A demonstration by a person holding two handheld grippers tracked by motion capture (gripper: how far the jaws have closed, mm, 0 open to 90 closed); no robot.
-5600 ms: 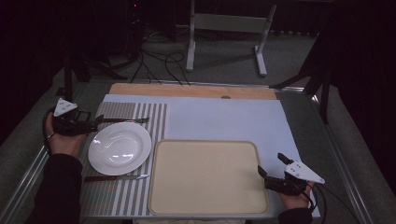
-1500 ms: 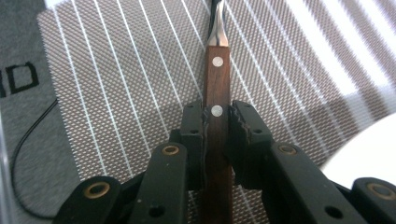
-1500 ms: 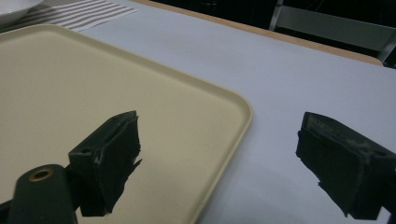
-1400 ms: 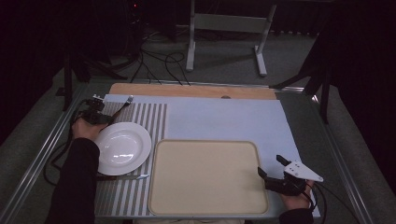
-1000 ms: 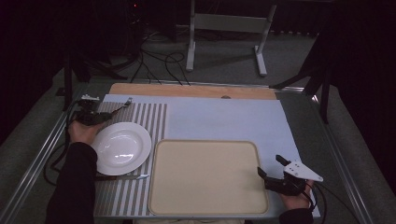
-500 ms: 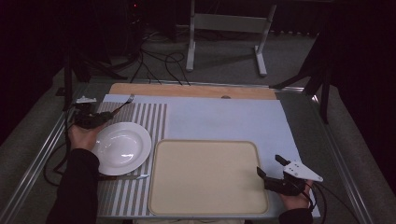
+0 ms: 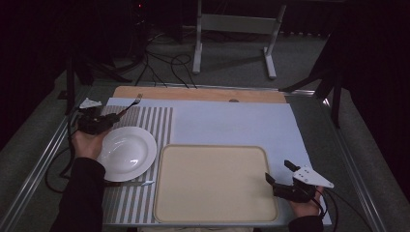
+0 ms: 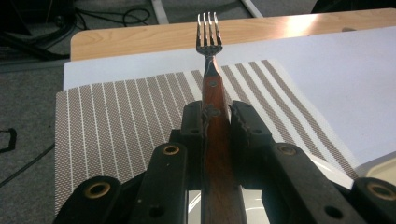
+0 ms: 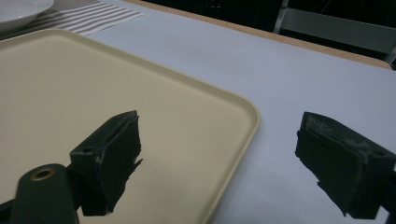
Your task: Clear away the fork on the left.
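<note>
High view: plate [image 7: 126,152], tray [image 7: 212,212] beside lifted fork [image 7: 129,105].

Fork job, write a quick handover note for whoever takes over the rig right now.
Left gripper: shut on the fork by its wooden handle, tines pointing away, held above the striped placemat just beyond the white plate.
Right gripper: open, holding nothing, at the tray's near right corner.
Done: fork picked up.
Left: setting the fork down, probably on the tray. A second utensil lies on the placemat on the near side of the plate.
</note>
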